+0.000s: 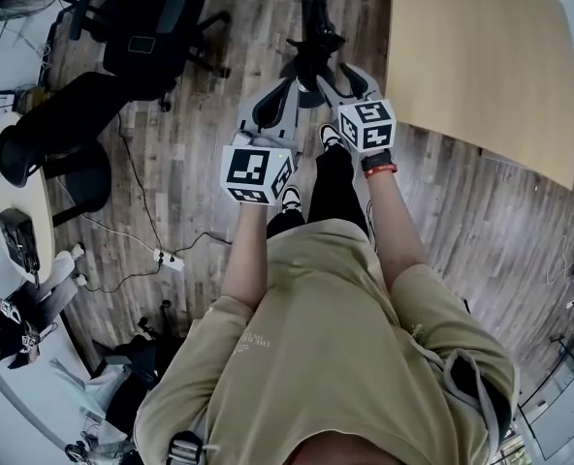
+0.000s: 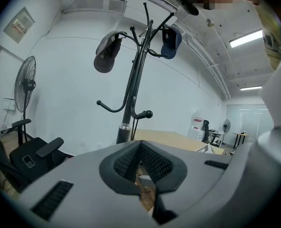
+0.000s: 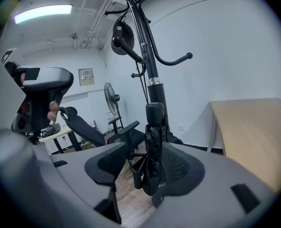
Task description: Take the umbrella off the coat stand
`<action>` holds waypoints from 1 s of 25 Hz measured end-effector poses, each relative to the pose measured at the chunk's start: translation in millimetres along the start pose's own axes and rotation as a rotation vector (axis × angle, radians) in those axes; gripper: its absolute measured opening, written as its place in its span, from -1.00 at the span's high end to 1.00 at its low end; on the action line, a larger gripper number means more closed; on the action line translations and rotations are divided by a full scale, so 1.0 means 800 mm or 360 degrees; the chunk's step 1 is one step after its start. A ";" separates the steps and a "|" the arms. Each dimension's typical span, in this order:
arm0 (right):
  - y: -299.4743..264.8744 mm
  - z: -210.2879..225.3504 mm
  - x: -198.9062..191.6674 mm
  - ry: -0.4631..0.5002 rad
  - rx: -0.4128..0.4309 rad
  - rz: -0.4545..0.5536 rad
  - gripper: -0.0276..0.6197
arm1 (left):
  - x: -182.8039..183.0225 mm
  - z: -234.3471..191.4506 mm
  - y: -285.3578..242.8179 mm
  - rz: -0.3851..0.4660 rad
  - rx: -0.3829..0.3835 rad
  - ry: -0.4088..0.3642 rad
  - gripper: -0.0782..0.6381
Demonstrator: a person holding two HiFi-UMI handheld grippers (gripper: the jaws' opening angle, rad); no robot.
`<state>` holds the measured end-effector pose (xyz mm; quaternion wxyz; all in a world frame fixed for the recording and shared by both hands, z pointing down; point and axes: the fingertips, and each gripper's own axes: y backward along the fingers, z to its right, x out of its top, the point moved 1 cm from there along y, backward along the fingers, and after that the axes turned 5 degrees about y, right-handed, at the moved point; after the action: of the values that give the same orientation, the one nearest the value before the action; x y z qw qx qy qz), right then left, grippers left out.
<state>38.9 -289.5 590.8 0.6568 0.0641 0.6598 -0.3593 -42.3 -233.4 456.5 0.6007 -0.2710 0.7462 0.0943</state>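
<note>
A folded black umbrella [image 3: 154, 141] hangs upright in front of the coat stand's pole [image 3: 152, 75], handle end up. My right gripper [image 3: 147, 152] is around it with the jaws apart: the right pad [image 3: 181, 167] lies against the umbrella's folds, and the left pad [image 3: 105, 163] stands clear of it. In the head view the right gripper [image 1: 332, 72] reaches in at the stand's foot beside the umbrella [image 1: 312, 58]. My left gripper [image 2: 140, 147] points at the coat stand [image 2: 131, 99] from a short way off, pads together and empty; it sits left of the right one [image 1: 279, 93].
Caps hang on the stand's upper hooks [image 2: 107, 53] [image 2: 171, 42]. A wooden table [image 1: 481, 56] is right of the stand. Black office chairs [image 1: 151, 27] and a floor fan [image 3: 109, 96] stand to the left. A power strip with cable [image 1: 167, 260] lies on the floor. Another person [image 1: 15, 323] is at lower left.
</note>
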 end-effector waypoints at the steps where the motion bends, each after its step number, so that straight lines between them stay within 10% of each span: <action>1: -0.004 0.003 -0.004 -0.0010 -0.0005 -0.0003 0.18 | -0.002 0.000 -0.003 -0.0005 -0.0002 0.0000 0.72; 25: -0.117 0.050 -0.032 -0.0156 -0.0061 -0.0015 -0.39 | -0.020 -0.019 -0.012 -0.0063 0.0058 0.0023 0.72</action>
<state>22.9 -370.9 655.3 0.6877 0.0310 0.6339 -0.3524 -47.9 -244.0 477.1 0.6018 -0.2755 0.7467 0.0667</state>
